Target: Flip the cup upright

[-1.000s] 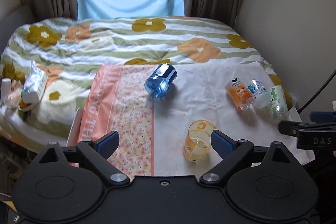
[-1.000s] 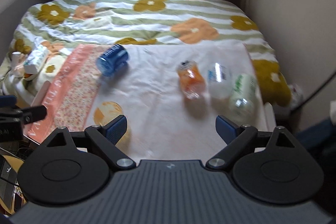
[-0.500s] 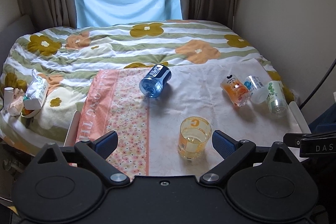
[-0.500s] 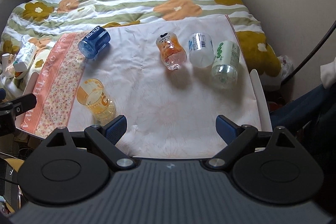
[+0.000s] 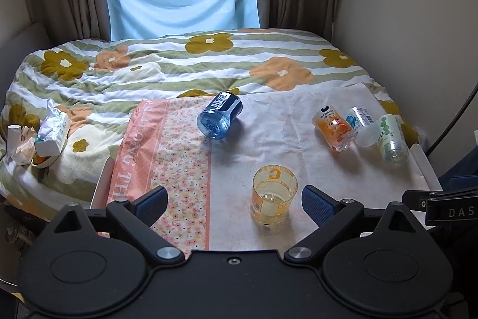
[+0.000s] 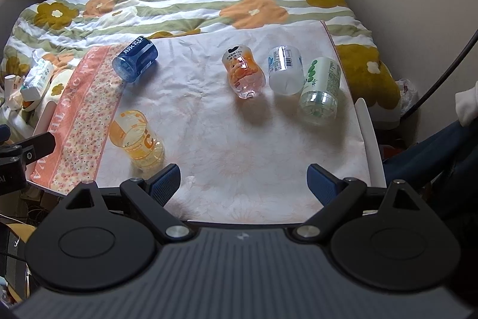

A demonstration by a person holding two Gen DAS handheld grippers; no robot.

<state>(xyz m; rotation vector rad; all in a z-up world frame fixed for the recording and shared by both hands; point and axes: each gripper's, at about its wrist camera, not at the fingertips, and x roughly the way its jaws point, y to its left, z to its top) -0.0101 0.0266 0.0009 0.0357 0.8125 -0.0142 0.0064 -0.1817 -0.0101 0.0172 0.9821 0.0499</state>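
An orange-and-clear plastic cup (image 5: 274, 195) stands upright, mouth up, near the table's front edge; it also shows in the right wrist view (image 6: 136, 138). A blue cup (image 5: 219, 118) (image 6: 136, 62) lies on its side at the back left. An orange-print cup (image 5: 334, 131) (image 6: 244, 73), a white cup (image 5: 361, 125) (image 6: 285, 70) and a green-print cup (image 5: 392, 142) (image 6: 320, 88) lie on their sides at the right. My left gripper (image 5: 234, 204) is open and empty, the upright cup between its fingers' line of sight. My right gripper (image 6: 243, 184) is open and empty above the front edge.
A white cloth with a pink floral band (image 5: 167, 157) covers the table (image 6: 370, 139). Behind it is a bed with a flowered quilt (image 5: 185, 65). Tissue packs and clutter (image 5: 47, 133) lie at the left. A wall stands on the right.
Both grippers have risen and drawn back from the table, so the cups sit lower and farther in view. The orange cup stands as before.
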